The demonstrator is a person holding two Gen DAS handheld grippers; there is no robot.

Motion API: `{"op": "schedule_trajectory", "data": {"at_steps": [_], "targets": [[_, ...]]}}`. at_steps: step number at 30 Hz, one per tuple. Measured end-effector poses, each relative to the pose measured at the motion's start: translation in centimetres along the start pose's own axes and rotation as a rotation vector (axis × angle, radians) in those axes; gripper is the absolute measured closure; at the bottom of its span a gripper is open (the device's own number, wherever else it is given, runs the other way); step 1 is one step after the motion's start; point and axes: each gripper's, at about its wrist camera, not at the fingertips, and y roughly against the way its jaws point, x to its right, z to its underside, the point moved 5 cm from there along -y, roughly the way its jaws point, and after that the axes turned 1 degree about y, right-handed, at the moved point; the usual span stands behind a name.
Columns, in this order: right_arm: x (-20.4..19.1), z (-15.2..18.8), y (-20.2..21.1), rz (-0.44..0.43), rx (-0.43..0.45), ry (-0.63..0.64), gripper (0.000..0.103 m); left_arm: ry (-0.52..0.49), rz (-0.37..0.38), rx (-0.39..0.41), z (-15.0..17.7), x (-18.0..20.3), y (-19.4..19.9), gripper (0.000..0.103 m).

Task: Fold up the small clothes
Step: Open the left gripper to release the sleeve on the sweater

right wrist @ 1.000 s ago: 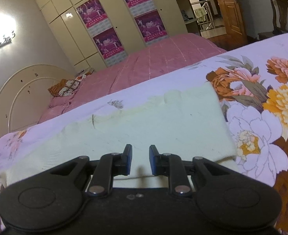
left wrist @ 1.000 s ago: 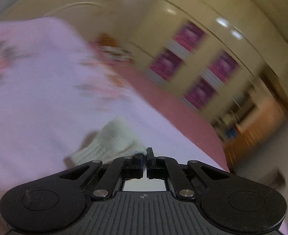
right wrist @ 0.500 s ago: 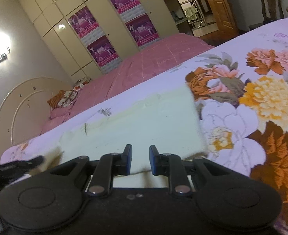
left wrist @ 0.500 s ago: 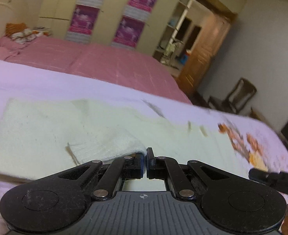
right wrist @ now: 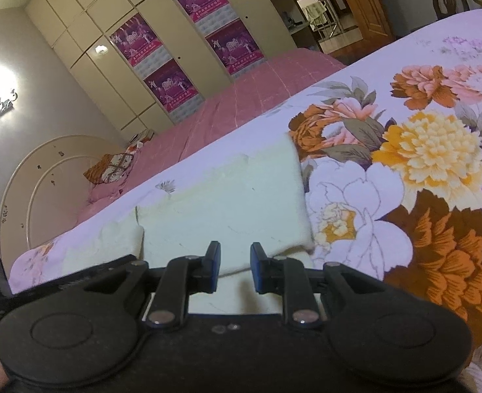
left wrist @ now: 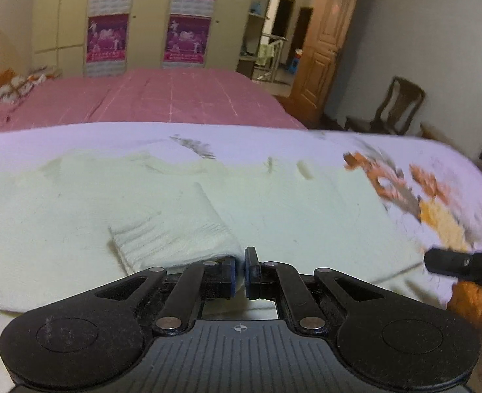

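A pale sweater [left wrist: 273, 203] is spread flat on the floral bedspread [right wrist: 421, 170]. Its cuff [left wrist: 175, 239] is pinched in the left gripper [left wrist: 240, 271] above the sweater's middle. The right gripper [right wrist: 235, 267] is held slightly apart over the sweater's near edge, nothing clamped.

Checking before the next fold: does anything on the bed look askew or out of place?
Nothing damaged or spilled. The cream garment lies flat on the floral sheet, with one ribbed cuff folded across it, pinched in the left claw. The right claw is open above the garment's near edge.
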Motion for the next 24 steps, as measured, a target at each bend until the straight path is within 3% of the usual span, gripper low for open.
{"op": "schedule_trajectory", "data": {"at_steps": [1,3,5,6,9,12,15,20,24], "targets": [[0.1,0.0,0.1,0.0,0.001,0.0,0.081,-0.017,0.0,0.001,0.2,0.5,0.0,0.099],[0.3,-0.1,0.2,-0.001,0.001,-0.003,0.081,-0.04,0.011,0.006,0.3,1.4,0.3,0.084],[0.4,-0.2,0.2,-0.002,0.001,-0.003,0.081,-0.06,0.069,0.039,0.3,2.5,0.9,0.026],[0.4,-0.2,0.3,-0.002,0.001,-0.002,0.081,-0.077,0.085,0.065,0.4,3.1,1.3,0.02],[0.3,-0.3,0.2,-0.002,-0.002,0.002,0.081,-0.121,0.092,0.091,0.8,4.0,2.8,0.02],[-0.1,-0.4,-0.2,-0.015,-0.009,0.003,0.081,-0.089,0.062,0.102,1.7,2.2,5.0,0.02],[-1.5,-0.4,-1.4,-0.051,-0.023,0.017,0.08,-0.05,-0.06,0.107,3.5,-2.2,7.9,0.023],[-3.9,0.3,-5.2,-0.077,-0.07,0.042,0.076,0.13,-0.257,0.085,6.2,-11.9,11.9,0.023],[-4.6,1.0,-7.9,-0.064,-0.115,0.032,0.075,0.207,-0.295,0.055,7.0,-15.6,12.3,0.023]]}}
